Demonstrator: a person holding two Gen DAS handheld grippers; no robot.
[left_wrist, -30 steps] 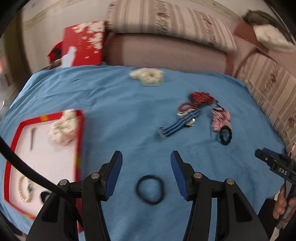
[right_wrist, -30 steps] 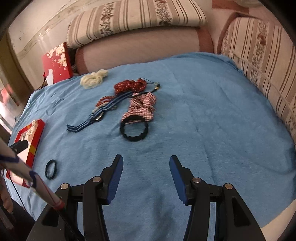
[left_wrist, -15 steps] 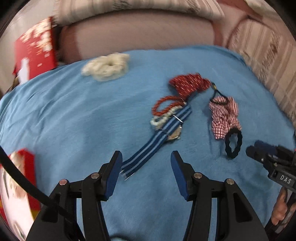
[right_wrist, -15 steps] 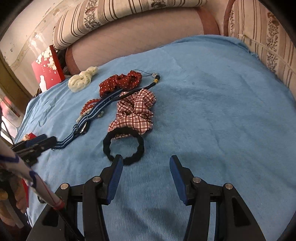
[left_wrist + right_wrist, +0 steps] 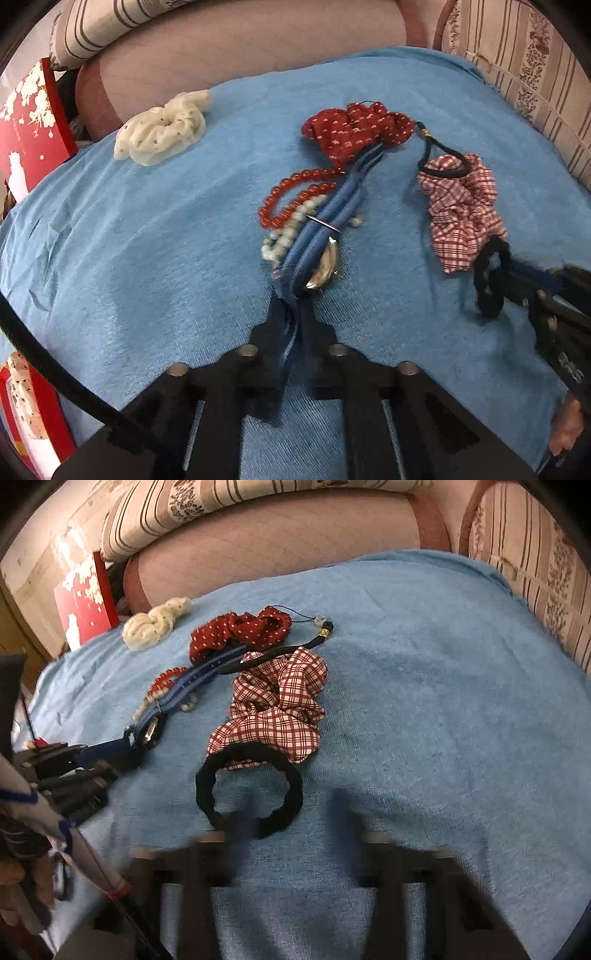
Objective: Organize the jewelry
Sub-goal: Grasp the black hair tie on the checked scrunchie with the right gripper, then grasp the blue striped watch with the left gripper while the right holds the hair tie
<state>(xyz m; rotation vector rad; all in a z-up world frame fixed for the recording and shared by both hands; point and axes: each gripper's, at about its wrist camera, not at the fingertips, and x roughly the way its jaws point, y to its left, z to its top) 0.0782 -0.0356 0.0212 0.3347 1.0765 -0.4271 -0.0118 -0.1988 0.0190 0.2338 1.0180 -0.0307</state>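
A watch with a blue striped strap (image 5: 325,229) lies on the blue bed cover, across a red bead bracelet (image 5: 291,199) and a pearl bracelet (image 5: 284,240). My left gripper (image 5: 291,317) is shut on the strap's near end and shows again in the right wrist view (image 5: 123,744). A thick black hair tie (image 5: 249,790) lies below a red checked scrunchie (image 5: 280,709). My right gripper (image 5: 291,812) is blurred, its jaws closing with the tie's near rim between them. I cannot see the pads pressing on it. In the left wrist view the right gripper (image 5: 498,273) reaches the tie (image 5: 487,288).
A white scrunchie (image 5: 162,133), a red dotted scrunchie (image 5: 354,129) and a black cord with a gold bead (image 5: 439,162) lie farther back. A red box lid (image 5: 26,140) leans at the far left and a red tray (image 5: 37,424) sits at the near left. Striped cushions ring the bed.
My left gripper left the small black tie, moved over to the watch, sank and shut on its strap. My right gripper came down to the thick black tie and its jaws started closing.
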